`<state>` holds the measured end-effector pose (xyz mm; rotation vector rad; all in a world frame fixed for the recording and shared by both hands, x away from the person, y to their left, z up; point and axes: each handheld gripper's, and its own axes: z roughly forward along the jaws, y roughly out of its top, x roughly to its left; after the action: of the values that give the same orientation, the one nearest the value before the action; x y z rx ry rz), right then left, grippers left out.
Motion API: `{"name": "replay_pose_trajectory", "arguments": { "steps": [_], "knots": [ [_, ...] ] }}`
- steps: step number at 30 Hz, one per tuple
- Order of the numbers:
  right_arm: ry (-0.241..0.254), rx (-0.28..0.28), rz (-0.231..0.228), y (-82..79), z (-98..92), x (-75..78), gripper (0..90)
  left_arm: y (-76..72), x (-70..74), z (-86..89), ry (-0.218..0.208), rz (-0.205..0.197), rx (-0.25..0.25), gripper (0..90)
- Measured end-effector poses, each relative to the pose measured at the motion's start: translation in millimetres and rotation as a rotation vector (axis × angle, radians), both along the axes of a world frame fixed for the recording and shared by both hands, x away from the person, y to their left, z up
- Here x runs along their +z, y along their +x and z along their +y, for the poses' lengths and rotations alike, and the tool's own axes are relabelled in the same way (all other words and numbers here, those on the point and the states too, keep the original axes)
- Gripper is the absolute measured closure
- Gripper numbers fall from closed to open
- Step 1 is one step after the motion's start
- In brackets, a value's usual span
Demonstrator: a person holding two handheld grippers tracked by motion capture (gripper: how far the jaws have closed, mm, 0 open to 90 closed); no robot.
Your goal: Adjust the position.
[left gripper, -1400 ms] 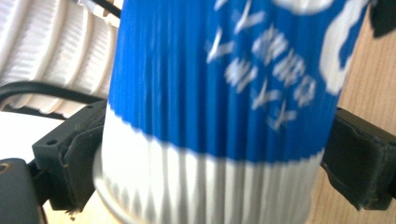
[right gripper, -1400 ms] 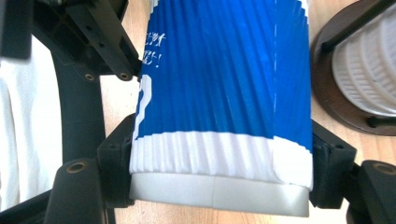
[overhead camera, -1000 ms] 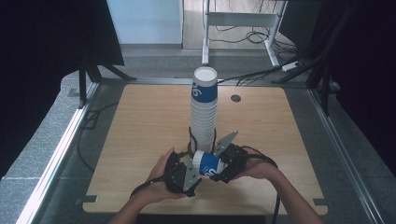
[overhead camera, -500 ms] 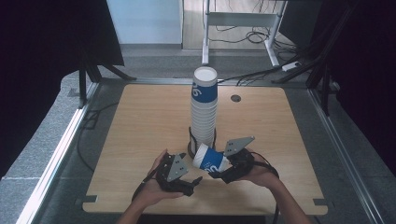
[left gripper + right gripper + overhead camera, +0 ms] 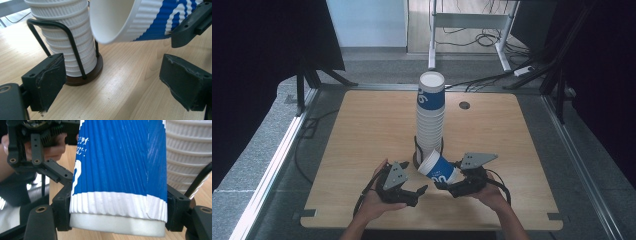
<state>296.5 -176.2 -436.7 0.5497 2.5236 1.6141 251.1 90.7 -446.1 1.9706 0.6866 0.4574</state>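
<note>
Nearest the table's front edge: left gripper [image 5: 419, 192] resting low in the person's left hand [image 5: 374, 202], jaws spread wide with nothing between them, having just been closing a little from their widest. In the left gripper view, pads [image 5: 46, 81] standing apart over bare wood, no contact with anything.

Just beside it, to the right: right gripper [image 5: 446, 184] clasping a blue-and-white paper cup [image 5: 438, 169] near its base, pads pressing on both sides of the ribbed sleeve in the right gripper view [image 5: 120, 182]. Cup lying tilted, white open mouth facing the left gripper and the stack, base toward the right hand [image 5: 492, 195].

Compared with a second ago: left gripper no longer touching the cup, now drawn back toward the near-left, clear of it; cup carried only by the right gripper, sitting slightly lower and further right, its mouth freed and showing. Half a second ago, much the same layout, right gripper shifting only slightly since.

Further back: stack of ribbed paper cups [image 5: 430, 117] standing upright in a black wire holder [image 5: 417, 150] on a dark round base [image 5: 96, 71], unchanged in place. Held cup's rim hovering just beside the stack's lower part, apart from it.

Farthest: wooden table [image 5: 362, 125] with a small round hole [image 5: 464, 105] near its far edge.
</note>
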Motion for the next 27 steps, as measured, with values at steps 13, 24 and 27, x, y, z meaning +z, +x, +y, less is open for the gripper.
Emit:
{"name": "replay_pose_trajectory", "arguments": {
  "steps": [13,24,27],
  "knots": [
    [0.117,-0.059,-0.029,-3.3,-6.1,-19.2,27.7,-4.2,0.0,8.3,-0.075,0.030,0.014,7.4],
    [0.155,-0.062,-0.052,-7.2,-3.0,-26.4,27.7,-5.0,-6.6,9.7,-0.199,0.103,0.008,8.2],
    [0.186,-0.061,-0.077,-9.0,-2.3,-27.4,27.7,-4.8,-6.9,9.2,-0.202,0.106,0.007,8.2]
  ]
}}
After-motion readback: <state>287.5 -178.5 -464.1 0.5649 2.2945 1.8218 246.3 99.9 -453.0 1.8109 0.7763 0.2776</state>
